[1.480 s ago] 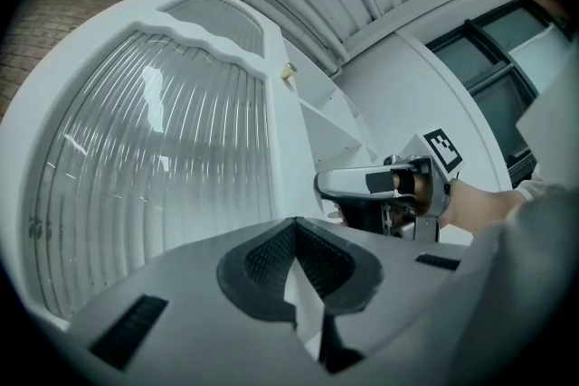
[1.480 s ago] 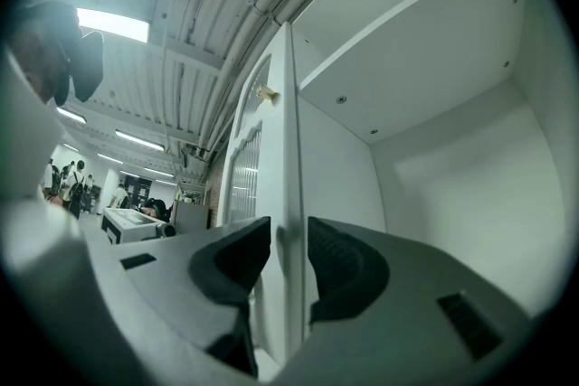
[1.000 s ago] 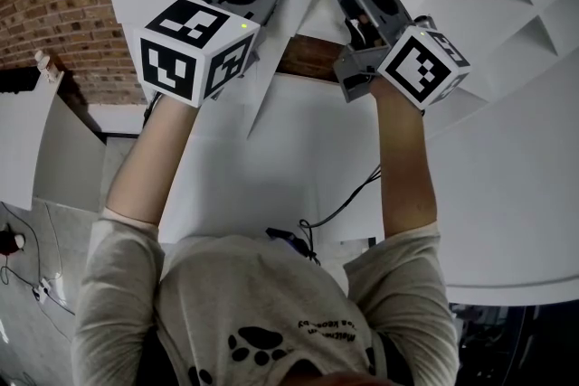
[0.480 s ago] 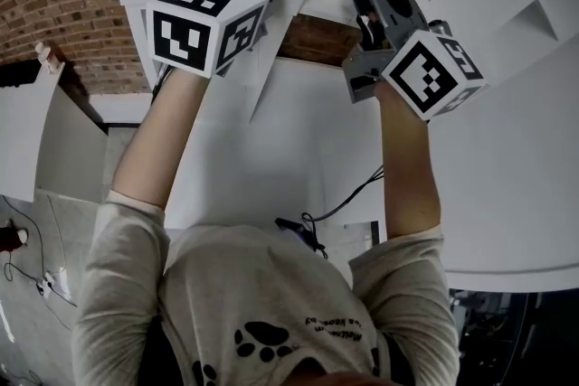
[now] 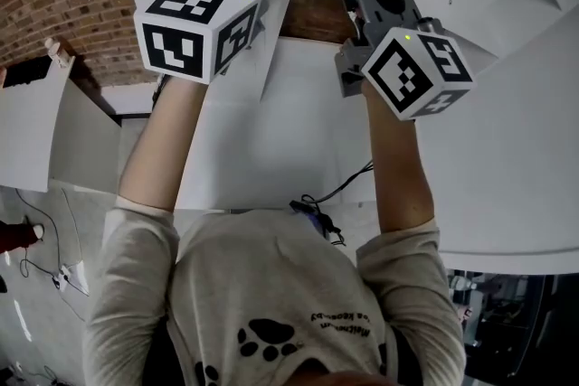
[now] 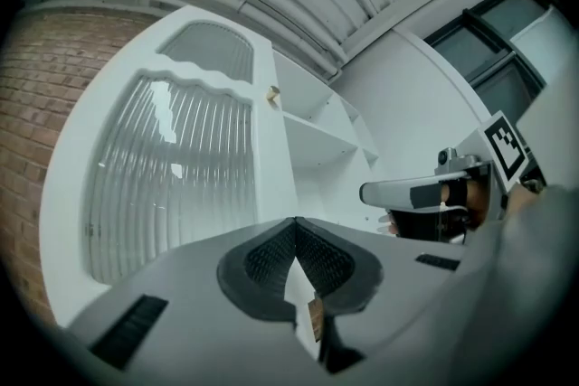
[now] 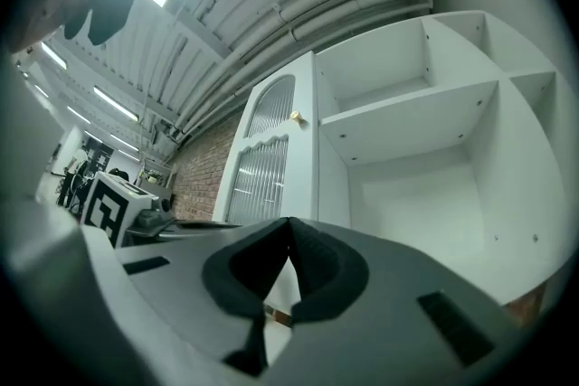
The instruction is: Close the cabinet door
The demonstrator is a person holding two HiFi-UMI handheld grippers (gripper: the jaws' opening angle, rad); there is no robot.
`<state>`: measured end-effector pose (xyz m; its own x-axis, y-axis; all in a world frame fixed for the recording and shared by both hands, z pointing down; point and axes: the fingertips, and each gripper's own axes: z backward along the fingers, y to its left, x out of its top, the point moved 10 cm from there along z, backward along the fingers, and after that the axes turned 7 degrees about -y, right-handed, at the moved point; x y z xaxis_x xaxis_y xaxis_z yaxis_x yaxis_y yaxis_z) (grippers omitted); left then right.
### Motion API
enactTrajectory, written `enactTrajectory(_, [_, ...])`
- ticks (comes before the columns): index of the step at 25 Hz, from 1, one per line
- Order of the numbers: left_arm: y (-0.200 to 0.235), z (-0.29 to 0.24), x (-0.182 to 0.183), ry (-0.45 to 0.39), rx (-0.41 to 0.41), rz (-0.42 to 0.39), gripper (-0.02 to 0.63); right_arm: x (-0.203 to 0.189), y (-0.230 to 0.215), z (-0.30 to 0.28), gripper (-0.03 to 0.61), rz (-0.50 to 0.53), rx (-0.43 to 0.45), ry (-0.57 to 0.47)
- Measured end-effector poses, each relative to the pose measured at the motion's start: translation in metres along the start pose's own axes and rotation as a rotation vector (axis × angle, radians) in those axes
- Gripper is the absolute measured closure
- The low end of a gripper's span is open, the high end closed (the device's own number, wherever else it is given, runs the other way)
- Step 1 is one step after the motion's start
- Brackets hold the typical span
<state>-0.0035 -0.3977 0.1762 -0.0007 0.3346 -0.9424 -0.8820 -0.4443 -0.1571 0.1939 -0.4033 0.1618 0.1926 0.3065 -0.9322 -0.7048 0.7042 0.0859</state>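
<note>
White cabinet door (image 6: 172, 185), ribbed glass in its panel, stands swung open beside the cabinet shelves (image 7: 407, 113). Left gripper (image 6: 294, 226) and right gripper (image 7: 289, 226) are both near its edge, fingers pressed together on nothing.

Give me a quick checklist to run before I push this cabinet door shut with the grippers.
1. Cabinet door stands open, swung away from the shelves: ok.
2. Left gripper has its jaws together with nothing between them: ok.
3. Right gripper has its jaws together with nothing between them: ok.
4. Nothing juts from the shelves into the door's path: ok, for the compartments in view.
5. Either gripper is touching the door: cannot tell.
</note>
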Motion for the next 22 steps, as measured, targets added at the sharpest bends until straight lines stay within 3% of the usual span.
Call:
enactTrajectory(7, [-0.025,0.046,0.003,-0.038,0.076,-0.051,0.604,-0.015,0.018,0.026,0.569,-0.033,-0.038,-0.023])
enactTrajectory(18, [-0.058,0.103,-0.010,-0.043,0.155,-0.110,0.605,-0.038,0.061,0.078,0.569,0.106,-0.133,-0.009])
enactTrajectory(22, [-0.066,0.120,-0.030,-0.015,0.175,-0.075,0.604,-0.056,0.068,0.097,0.569,0.101,-0.167,0.026])
